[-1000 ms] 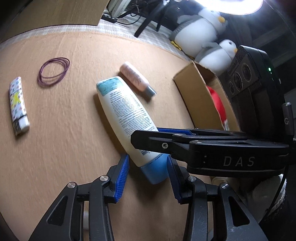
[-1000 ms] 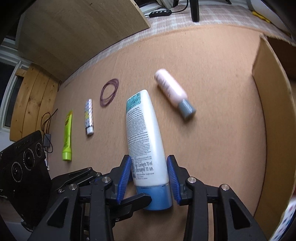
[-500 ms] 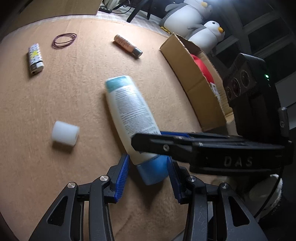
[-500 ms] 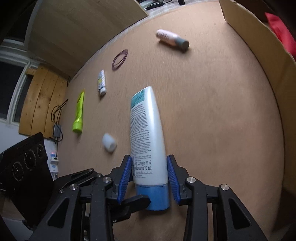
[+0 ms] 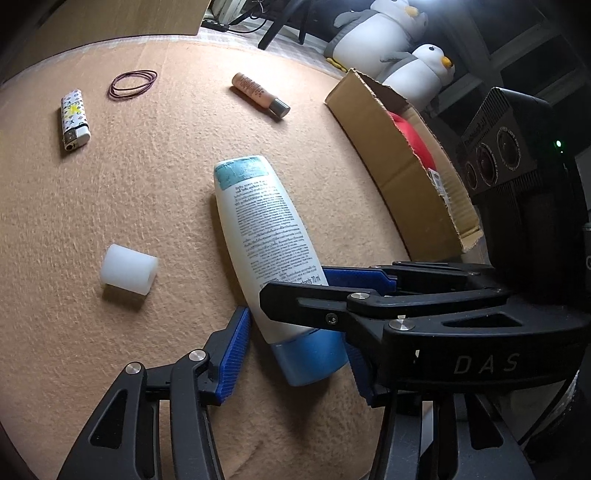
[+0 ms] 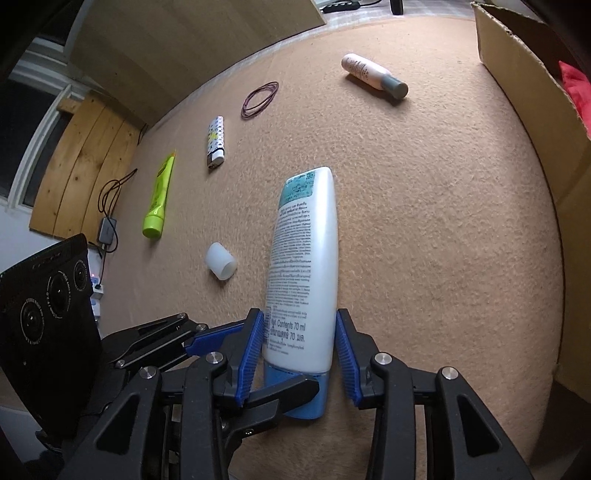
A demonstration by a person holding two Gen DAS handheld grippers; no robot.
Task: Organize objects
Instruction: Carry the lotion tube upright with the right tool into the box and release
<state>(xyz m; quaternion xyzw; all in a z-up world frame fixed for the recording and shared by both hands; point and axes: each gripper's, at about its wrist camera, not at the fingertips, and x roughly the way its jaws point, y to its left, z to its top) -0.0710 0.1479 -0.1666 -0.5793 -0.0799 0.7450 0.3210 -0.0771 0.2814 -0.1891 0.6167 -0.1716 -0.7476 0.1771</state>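
A white lotion bottle (image 5: 266, 229) with a blue cap lies lengthwise over the tan mat, cap end nearest me. My right gripper (image 6: 301, 358) is shut on the bottle (image 6: 306, 258) just above the cap, its blue pads pressing both sides. My left gripper (image 5: 295, 363) straddles the blue cap from the other side. Its jaws are opening, and a gap shows between the left pad and the cap. An open cardboard box (image 5: 399, 158) stands to the right with something red inside.
On the mat lie a white cylinder (image 5: 127, 269), a patterned lighter (image 5: 74, 120), purple rubber bands (image 5: 133, 84), a pink tube (image 5: 258, 94) and a green tube (image 6: 159, 197). Plush penguins (image 5: 388, 33) sit behind the box. A wooden board leans at the far left.
Both grippers drew back across the mat with the bottle, so the far objects shrank and the white cylinder came into view. The left jaws have widened off the cap.
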